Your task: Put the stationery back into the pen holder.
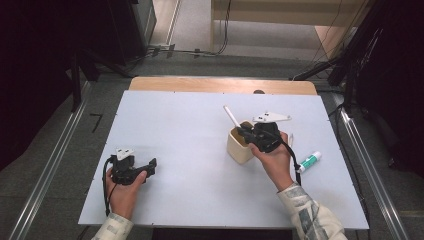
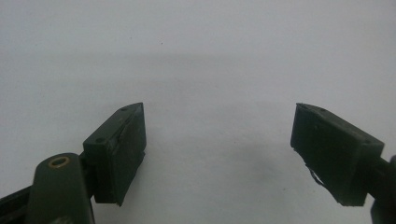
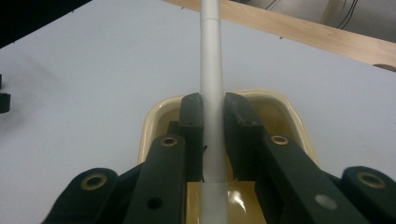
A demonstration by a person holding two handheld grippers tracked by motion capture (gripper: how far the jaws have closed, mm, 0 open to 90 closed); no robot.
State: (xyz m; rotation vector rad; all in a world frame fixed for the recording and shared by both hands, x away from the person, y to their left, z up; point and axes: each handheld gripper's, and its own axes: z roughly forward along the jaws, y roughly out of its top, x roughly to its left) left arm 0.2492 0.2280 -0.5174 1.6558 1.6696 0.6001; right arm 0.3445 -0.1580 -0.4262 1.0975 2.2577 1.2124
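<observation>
My two black jaws rise from six o'clock and clamp a white pen [image 3: 210, 84] between their pads [image 3: 194, 135]. The pen runs straight up toward twelve o'clock. Right beneath my jaws sits a cream cup [image 3: 154, 116], open mouth facing me, on the white table [image 3: 84, 79].

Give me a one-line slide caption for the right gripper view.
Right gripper clamps a white pen-like stick over the open cream cup on the white table.
</observation>
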